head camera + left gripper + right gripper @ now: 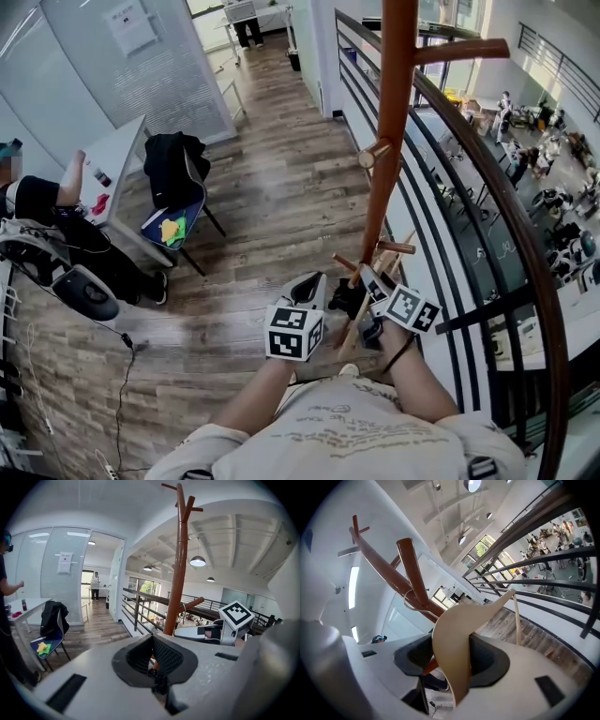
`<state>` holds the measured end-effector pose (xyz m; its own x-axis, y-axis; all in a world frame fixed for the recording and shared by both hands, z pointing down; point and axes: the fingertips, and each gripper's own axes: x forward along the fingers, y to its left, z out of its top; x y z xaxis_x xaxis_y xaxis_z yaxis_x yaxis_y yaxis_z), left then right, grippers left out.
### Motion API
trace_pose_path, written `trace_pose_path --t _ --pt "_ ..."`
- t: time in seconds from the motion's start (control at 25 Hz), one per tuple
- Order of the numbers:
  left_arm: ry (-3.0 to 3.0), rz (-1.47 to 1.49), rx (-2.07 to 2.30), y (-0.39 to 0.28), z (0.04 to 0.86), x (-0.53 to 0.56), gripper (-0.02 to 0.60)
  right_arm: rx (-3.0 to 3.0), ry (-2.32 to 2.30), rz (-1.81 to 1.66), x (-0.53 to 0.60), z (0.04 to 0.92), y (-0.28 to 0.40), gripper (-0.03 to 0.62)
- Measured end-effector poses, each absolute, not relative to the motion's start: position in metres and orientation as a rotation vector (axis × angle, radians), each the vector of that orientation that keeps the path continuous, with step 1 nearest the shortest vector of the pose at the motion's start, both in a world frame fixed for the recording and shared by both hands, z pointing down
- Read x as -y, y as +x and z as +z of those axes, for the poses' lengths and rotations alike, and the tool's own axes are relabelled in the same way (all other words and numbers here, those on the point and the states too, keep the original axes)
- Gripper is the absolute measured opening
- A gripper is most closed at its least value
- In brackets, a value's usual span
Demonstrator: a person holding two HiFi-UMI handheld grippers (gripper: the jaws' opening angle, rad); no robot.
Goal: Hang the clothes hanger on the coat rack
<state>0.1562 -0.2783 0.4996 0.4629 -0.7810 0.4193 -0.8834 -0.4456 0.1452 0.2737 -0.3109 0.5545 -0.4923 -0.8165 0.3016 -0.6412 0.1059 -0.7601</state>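
The brown wooden coat rack [389, 122] rises in front of me, with short pegs [375, 153] low on its pole. My right gripper [454, 663] is shut on the pale wooden hanger [459, 630]. The hanger's metal hook [411, 605] curls around the base of a brown peg [411, 566], close to the pole. In the head view the hanger [359, 305] sits low beside the pole, between the two marker cubes. My left gripper [152, 656] is shut with nothing between its pads and hovers just left of the right gripper [220, 630].
A dark curved railing [497, 187] runs close behind the rack, with an open atrium below it. On the wooden floor to the left stand a chair with a black jacket [176, 178] and a white table [117, 159]. A seated person [56, 216] is beside them. A cable [122, 375] trails across the floor.
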Motion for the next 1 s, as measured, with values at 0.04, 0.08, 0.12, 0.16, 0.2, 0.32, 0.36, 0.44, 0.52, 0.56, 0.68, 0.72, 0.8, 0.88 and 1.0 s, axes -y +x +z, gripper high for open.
trace_pose_path --t 0.04,0.08,0.12,0.16,0.2,0.32,0.36,0.44,0.52,0.56,0.68,0.72,0.8,0.88,1.0 --pt "2.373 0.418 1.41 0.156 0.5 0.278 0.005 -2.184 -1.465 -1.334 0.311 0.556 0.274 0.217" --pt "2.372 0.418 1.41 0.156 0.5 0.278 0.005 -2.183 -1.468 -1.337 0.311 0.557 0.274 0.217" --pt "2.372 0.417 1.412 0.156 0.5 0.278 0.005 -2.182 -1.471 -1.342 0.311 0.558 0.274 0.218" --pt "2.371 0.416 1.413 0.155 0.5 0.278 0.005 -2.18 -1.474 -1.347 0.312 0.559 0.274 0.218" --pt "2.371 0.415 1.415 0.155 0.499 0.279 0.005 -2.18 -1.475 -1.351 0.312 0.56 0.274 0.217" --pt "2.369 0.417 1.416 0.154 0.499 0.28 0.005 -2.178 -1.476 -1.361 0.313 0.564 0.274 0.218" --pt "2.369 0.418 1.417 0.154 0.5 0.28 0.005 -2.176 -1.476 -1.365 0.313 0.565 0.275 0.218" --pt "2.367 0.421 1.418 0.155 0.501 0.28 0.005 -2.173 -1.477 -1.37 0.314 0.568 0.276 0.217" --pt "2.365 0.422 1.421 0.155 0.502 0.281 0.005 -2.176 -1.479 -1.364 0.315 0.568 0.276 0.218" --pt "2.364 0.424 1.422 0.155 0.502 0.281 0.005 -2.178 -1.481 -1.36 0.316 0.567 0.277 0.218" --pt "2.364 0.426 1.42 0.156 0.503 0.279 0.005 -2.19 -1.487 -1.347 0.315 0.568 0.277 0.217" --pt "2.364 0.426 1.419 0.156 0.504 0.278 0.005 -2.2 -1.488 -1.339 0.314 0.569 0.277 0.216" --pt "2.364 0.426 1.42 0.156 0.504 0.277 0.005 -2.223 -1.482 -1.322 0.313 0.569 0.274 0.216" --pt "2.365 0.424 1.423 0.156 0.504 0.277 0.005 -2.236 -1.461 -1.317 0.313 0.568 0.271 0.218" --pt "2.366 0.427 1.425 0.156 0.503 0.277 0.005 -2.232 -1.432 -1.32 0.314 0.568 0.27 0.218"
